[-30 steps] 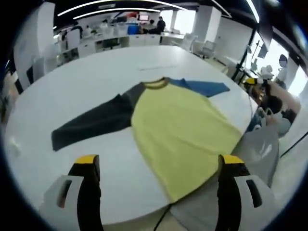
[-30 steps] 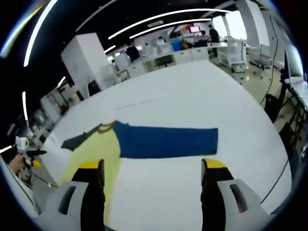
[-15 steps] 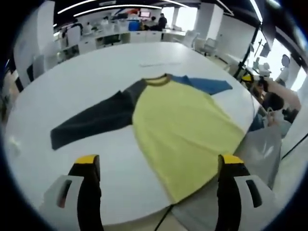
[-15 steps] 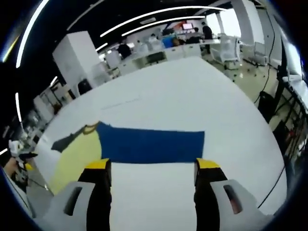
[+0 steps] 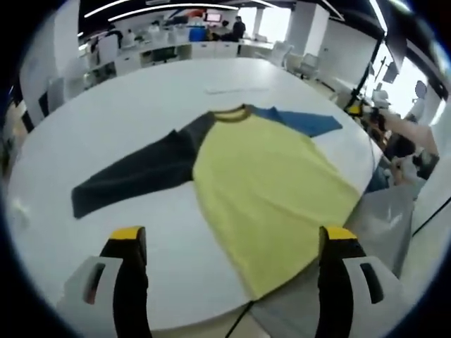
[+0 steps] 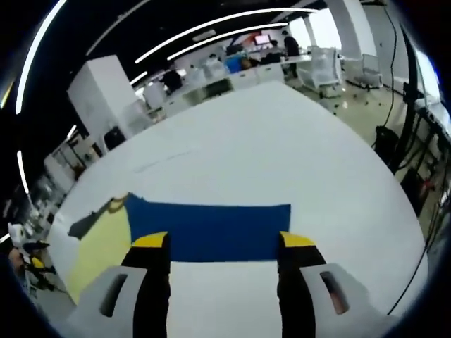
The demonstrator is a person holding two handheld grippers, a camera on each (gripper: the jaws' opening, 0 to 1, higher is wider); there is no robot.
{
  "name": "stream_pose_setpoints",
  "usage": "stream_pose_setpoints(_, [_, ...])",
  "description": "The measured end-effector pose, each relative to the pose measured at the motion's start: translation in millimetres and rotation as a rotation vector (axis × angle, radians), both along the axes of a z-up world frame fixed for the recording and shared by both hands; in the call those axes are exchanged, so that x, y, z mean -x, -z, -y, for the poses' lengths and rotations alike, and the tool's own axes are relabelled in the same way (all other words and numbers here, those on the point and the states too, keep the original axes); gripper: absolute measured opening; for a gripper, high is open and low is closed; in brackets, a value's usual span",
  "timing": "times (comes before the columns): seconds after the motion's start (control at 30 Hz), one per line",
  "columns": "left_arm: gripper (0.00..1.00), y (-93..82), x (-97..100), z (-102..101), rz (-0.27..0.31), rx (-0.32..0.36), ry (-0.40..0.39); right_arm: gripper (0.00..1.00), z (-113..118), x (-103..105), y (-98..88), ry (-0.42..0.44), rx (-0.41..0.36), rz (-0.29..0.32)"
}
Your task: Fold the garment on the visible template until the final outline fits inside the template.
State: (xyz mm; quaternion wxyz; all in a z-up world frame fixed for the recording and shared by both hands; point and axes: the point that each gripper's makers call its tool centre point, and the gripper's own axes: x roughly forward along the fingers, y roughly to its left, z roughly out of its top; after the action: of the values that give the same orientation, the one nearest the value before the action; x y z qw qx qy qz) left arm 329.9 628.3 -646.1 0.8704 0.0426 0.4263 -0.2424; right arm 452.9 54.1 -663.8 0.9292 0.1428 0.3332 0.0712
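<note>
R gripper jaws apart over blue sleeve, covering its near edge

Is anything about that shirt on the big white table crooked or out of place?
One thing: the yellow shirt lies flat with its dark sleeve and blue sleeve spread, but its hem hangs past the edge of the white table. Both grippers are open and hold nothing.
</note>
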Motion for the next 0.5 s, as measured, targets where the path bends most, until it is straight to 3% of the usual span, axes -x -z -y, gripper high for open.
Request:
stream_pose_setpoints(0.33, [0.99,5.0,-3.6,-1.7,-0.021,-0.013,-0.006,0.59,47.0,-27.9,35.4,0.025,0.001,-0.036])
stream_pose_setpoints(0.5, [0.99,5.9,-5.1,-0.1,-0.028,-0.015,-0.002,0.57,58.8,-36.0,46.4,0.044,-0.007,-0.042])
